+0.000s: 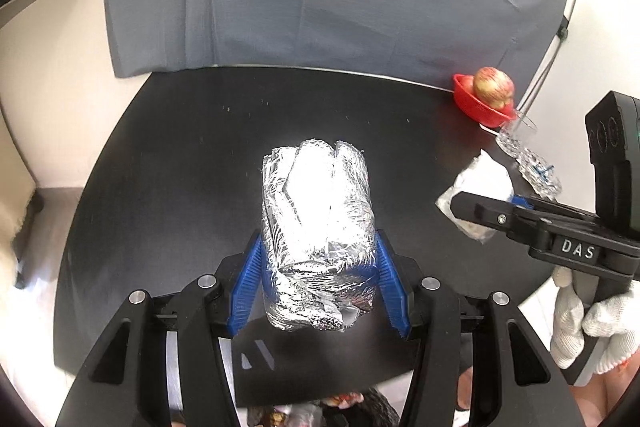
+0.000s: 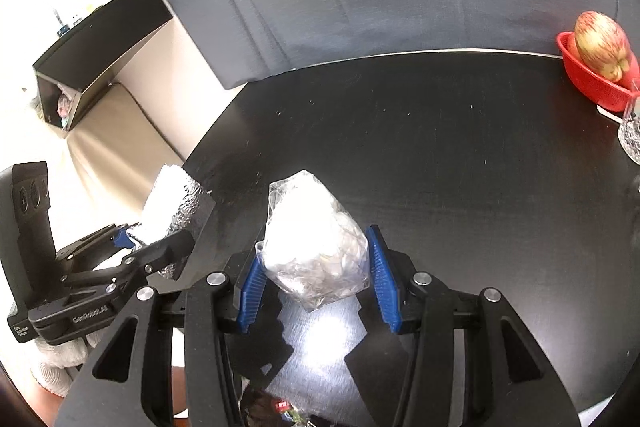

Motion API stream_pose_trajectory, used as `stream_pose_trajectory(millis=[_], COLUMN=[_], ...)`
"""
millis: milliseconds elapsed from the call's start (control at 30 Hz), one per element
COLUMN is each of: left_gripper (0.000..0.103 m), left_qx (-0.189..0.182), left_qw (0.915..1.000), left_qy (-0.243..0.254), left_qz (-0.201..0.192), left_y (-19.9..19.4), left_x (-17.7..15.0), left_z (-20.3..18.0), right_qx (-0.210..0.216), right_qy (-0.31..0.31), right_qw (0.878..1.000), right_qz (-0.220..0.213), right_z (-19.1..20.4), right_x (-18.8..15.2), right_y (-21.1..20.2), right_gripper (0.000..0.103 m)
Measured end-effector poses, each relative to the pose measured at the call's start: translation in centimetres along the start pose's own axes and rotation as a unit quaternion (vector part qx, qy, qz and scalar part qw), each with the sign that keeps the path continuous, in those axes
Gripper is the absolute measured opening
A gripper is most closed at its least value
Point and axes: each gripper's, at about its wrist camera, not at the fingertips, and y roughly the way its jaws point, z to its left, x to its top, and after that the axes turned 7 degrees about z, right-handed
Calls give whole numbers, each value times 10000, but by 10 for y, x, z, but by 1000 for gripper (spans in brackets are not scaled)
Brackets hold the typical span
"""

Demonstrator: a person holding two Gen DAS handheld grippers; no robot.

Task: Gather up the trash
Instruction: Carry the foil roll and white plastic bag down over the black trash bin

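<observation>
The left wrist view shows a crumpled clear bottle (image 1: 530,163) lying on the table (image 1: 180,155) near the red basket (image 1: 482,107) with the apple (image 1: 493,84); the right wrist view shows only a glass edge there. The right wrist view alone shows a black open box (image 2: 100,55) on the pale bench beyond the table edge.

The left hand-held gripper (image 1: 320,279) is closed partway, its blue pads (image 1: 246,287) pressed against both sides of a foil bundle (image 1: 318,223). The bundle is held above the near table edge. Its long axis runs straight forward along the fingers, away from the camera.

The right hand-held gripper (image 2: 314,275) is likewise partly closed, clamping a clear plastic bag (image 2: 314,247) of crumpled white material over the near half of the table. The bag tapers to a point directed forward and slightly left. A white glove (image 1: 592,323) grips the handle.
</observation>
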Motion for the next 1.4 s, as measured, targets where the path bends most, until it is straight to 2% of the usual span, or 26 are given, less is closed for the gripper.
stream_pose_trajectory(millis=[300, 800, 1267, 1400], left_gripper=[51, 51, 51, 51], left_qx=[-157, -277, -275, -302], left_qw=[9999, 9985, 9972, 9957], left_qy=[-57, -250, -175, -192], left_qz=[35, 408, 676, 858], left_y=[-30, -46, -55, -53], left_x=[-49, -121, -165, -178], left_z=[-8, -23, -41, -41], right_qx=[-20, 47, 91, 135], right_qy=[76, 83, 90, 155], right_qw=[9999, 9995, 9982, 9971], right_qz=[80, 294, 584, 735], right_z=[8, 30, 48, 50], right_x=[-44, -104, -161, -170], right_y=[-18, -34, -42, -38], right_gripper=[48, 48, 48, 48])
